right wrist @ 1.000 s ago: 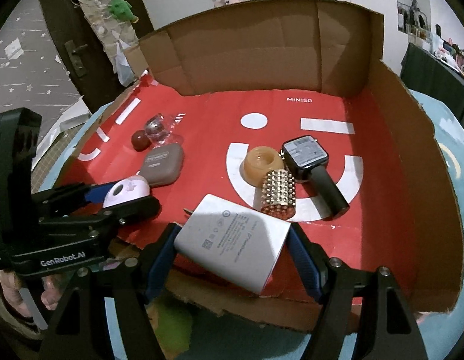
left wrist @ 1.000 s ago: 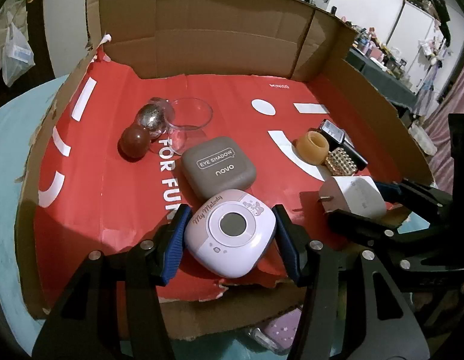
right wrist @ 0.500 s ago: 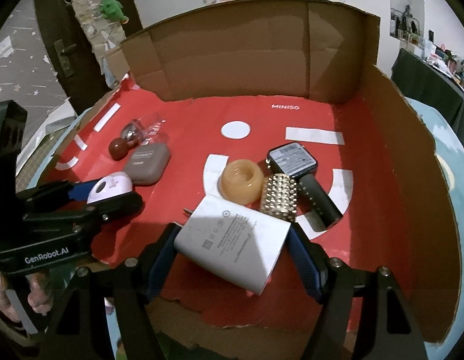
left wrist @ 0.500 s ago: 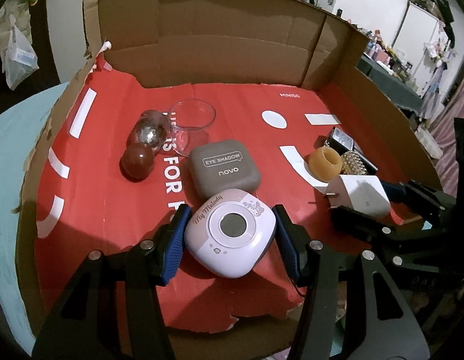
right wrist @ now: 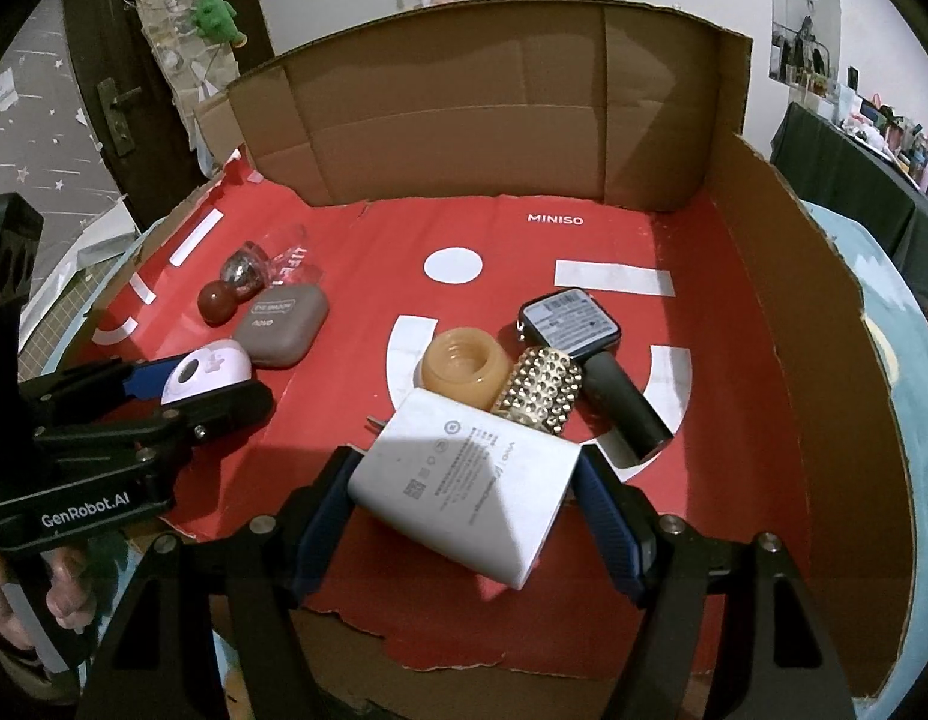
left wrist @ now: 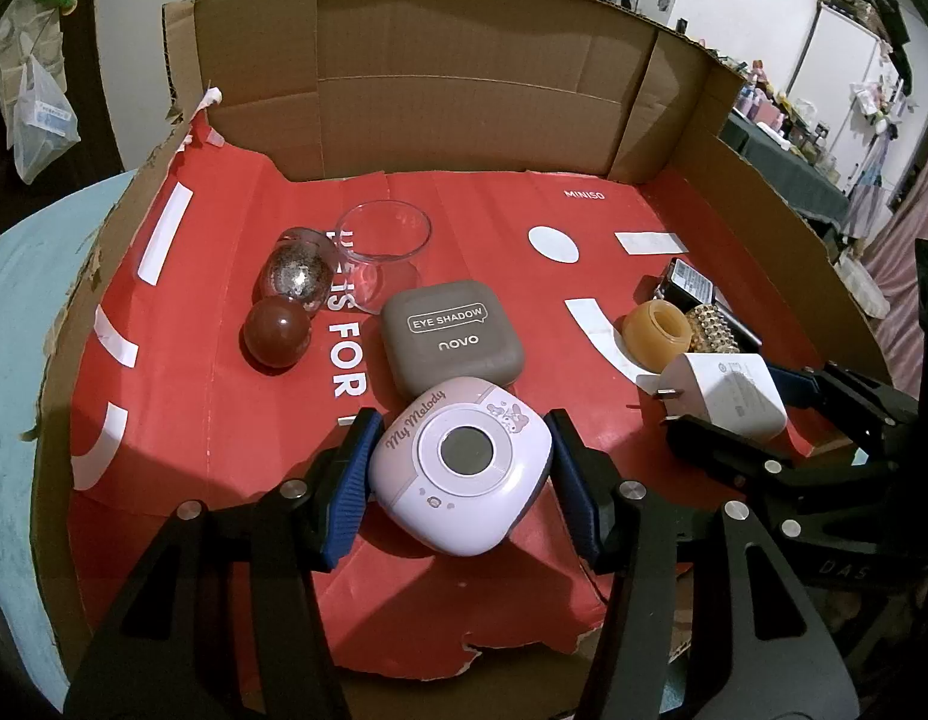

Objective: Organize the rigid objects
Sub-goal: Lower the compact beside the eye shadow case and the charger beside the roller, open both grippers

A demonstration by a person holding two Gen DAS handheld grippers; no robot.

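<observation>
Over the last second both claws advance over the near, torn edge of the cardboard box (left wrist: 464, 90) and their loads now hang above the red liner (left wrist: 194, 420), with more of the floor visible beneath them. This indicates the placing step: both items are inside the box and ready to be set down beside the others.

The box is brown corrugated board with creased walls; the liner is smooth printed paper.

The right claw (right wrist: 464, 501) pinches the white charger (right wrist: 464, 492), a glossy rectangular block with metal prongs, held tilted just short of the studded gold cylinder (right wrist: 539, 390) and the amber ring (right wrist: 464, 369).

The left claw (left wrist: 461, 468) pinches the lilac device (left wrist: 461, 468), a rounded-square plastic shell with a circular window, just in front of the matte grey-brown eye-shadow case (left wrist: 452, 342).

The brown ball (left wrist: 277, 339) and the clear dish (left wrist: 383, 231) lie further left.
</observation>
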